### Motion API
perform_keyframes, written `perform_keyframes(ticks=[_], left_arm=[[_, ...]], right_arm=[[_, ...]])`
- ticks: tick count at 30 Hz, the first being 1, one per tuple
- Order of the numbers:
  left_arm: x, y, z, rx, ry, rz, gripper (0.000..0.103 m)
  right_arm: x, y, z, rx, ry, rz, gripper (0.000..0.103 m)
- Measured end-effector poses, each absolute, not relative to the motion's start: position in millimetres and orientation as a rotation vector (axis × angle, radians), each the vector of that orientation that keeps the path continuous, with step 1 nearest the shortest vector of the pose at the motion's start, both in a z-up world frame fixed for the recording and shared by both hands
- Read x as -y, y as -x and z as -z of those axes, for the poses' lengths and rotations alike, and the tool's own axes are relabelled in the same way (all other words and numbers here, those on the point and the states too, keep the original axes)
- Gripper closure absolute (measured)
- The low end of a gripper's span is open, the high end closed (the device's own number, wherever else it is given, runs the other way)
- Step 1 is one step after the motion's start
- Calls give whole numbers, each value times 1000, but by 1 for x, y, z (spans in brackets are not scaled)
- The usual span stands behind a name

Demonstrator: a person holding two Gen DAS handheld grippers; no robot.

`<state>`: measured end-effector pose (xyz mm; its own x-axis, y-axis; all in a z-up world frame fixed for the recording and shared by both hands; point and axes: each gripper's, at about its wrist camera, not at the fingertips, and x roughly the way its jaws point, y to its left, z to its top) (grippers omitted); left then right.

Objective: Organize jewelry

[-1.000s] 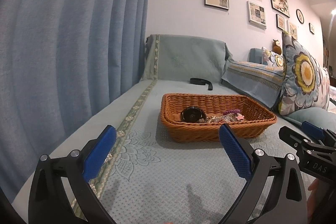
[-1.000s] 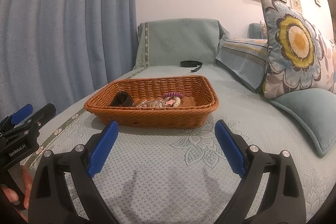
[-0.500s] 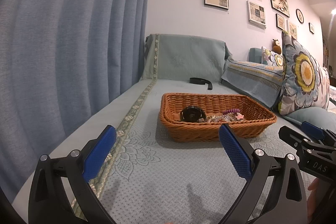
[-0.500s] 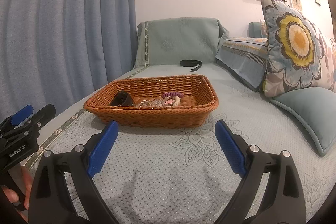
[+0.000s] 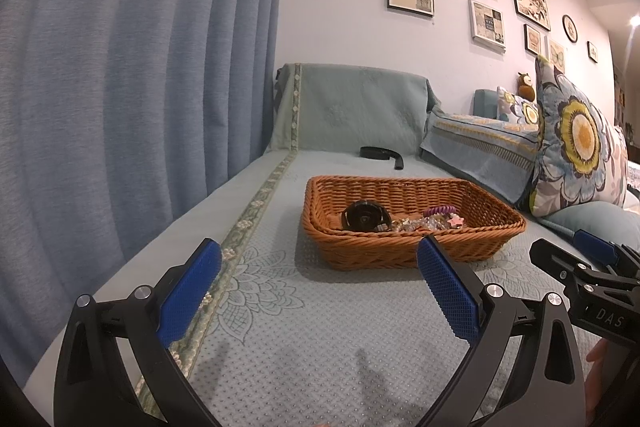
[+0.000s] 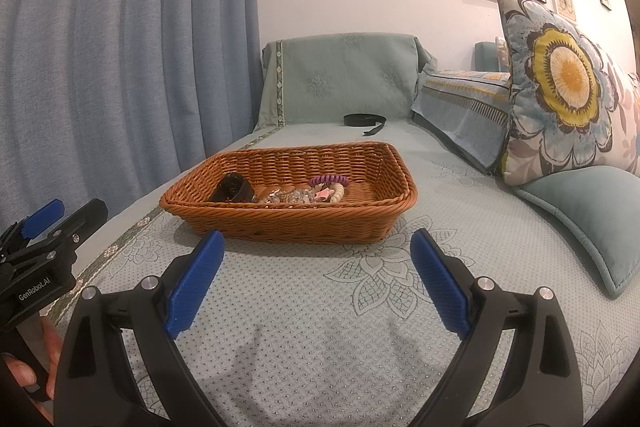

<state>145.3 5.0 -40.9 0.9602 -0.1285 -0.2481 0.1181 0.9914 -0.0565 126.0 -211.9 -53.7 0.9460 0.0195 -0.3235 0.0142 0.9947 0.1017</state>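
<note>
A brown wicker basket (image 5: 412, 253) (image 6: 296, 225) sits on the teal sofa cover. Inside lie a black watch (image 5: 363, 218) (image 6: 233, 188), a purple spiral hair tie (image 5: 439, 209) (image 6: 329, 180), a pink star piece (image 5: 456, 221) (image 6: 323, 192), clear beads (image 5: 416, 225) (image 6: 294, 195) and a cream bead bracelet (image 6: 339, 192). My left gripper (image 5: 318, 273) is open and empty, short of the basket's near left corner. My right gripper (image 6: 316, 263) is open and empty just before the basket's front wall.
A black strap (image 5: 380, 153) (image 6: 364, 120) lies on the seat behind the basket. Blue curtains (image 5: 132, 87) hang along the left edge. A flowered pillow (image 6: 560, 83) and a teal cushion (image 6: 588, 211) stand to the right. A hand (image 6: 28, 371) holds the left gripper.
</note>
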Motion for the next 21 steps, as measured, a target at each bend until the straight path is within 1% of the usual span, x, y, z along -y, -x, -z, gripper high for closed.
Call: perform_keyframes(ticks=[21], left_arm=[[-4, -145, 44, -258, 41, 126, 8]], right_arm=[[212, -127, 54, -333, -103, -4, 12]])
